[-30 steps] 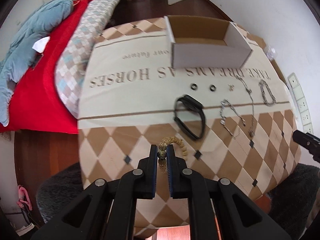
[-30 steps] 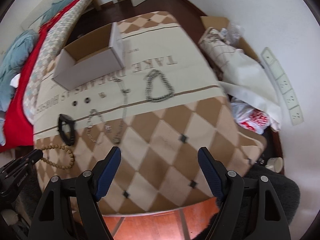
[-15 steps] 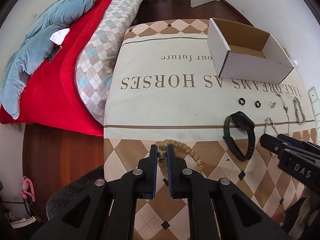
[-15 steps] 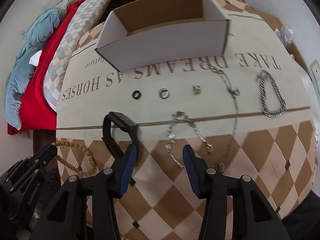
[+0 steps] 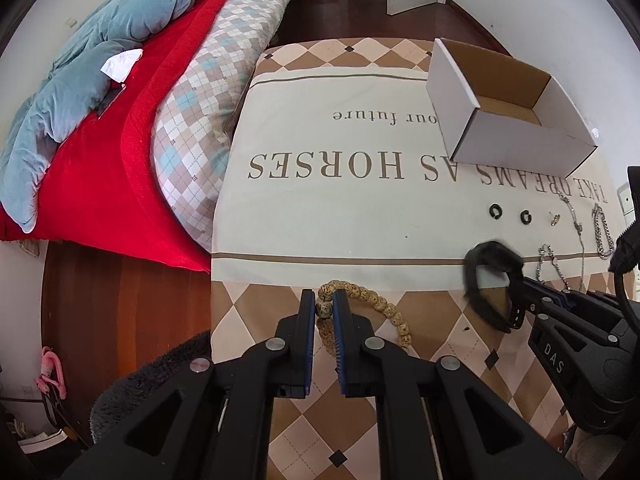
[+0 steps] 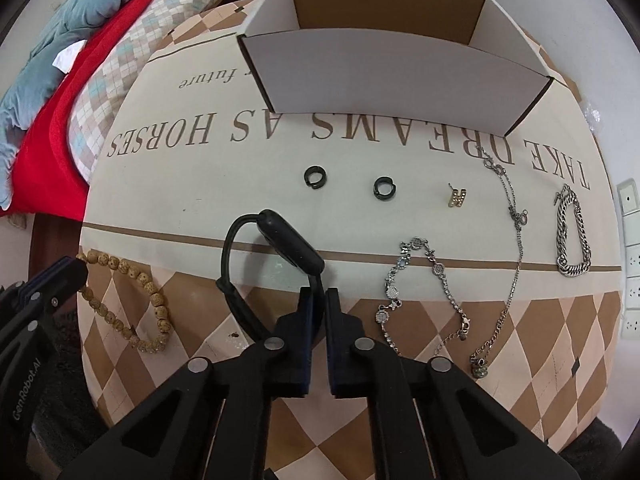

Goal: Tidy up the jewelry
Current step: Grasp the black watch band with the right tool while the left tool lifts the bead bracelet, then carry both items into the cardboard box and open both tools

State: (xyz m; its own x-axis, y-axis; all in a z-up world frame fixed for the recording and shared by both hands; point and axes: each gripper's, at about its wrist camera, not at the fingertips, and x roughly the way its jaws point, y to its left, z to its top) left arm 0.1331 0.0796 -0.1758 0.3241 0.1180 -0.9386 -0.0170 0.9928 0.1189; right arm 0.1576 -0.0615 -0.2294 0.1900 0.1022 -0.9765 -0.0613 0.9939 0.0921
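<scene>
Our left gripper (image 5: 324, 312) pinches the beaded bracelet (image 5: 374, 306) and our right gripper (image 6: 316, 300) clamps the black band (image 6: 280, 240), both on the tablecloth (image 6: 360, 220) nearer us than the open box (image 6: 380, 60).

- The box (image 6: 384, 76) stands at the far side of the counter (image 6: 240, 200).
- In front of the box, two rings (image 6: 315, 177) (image 6: 383, 188) and a pin (image 6: 457, 197) lie in a row.
- Nearer, left to right: bead bracelet (image 6: 132, 300), watch band (image 6: 272, 264), linked bracelet (image 6: 424, 292), necklace (image 6: 512, 248), chain bracelet (image 6: 573, 236).
- A bed (image 5: 120, 120) lies left of the counter.
</scene>
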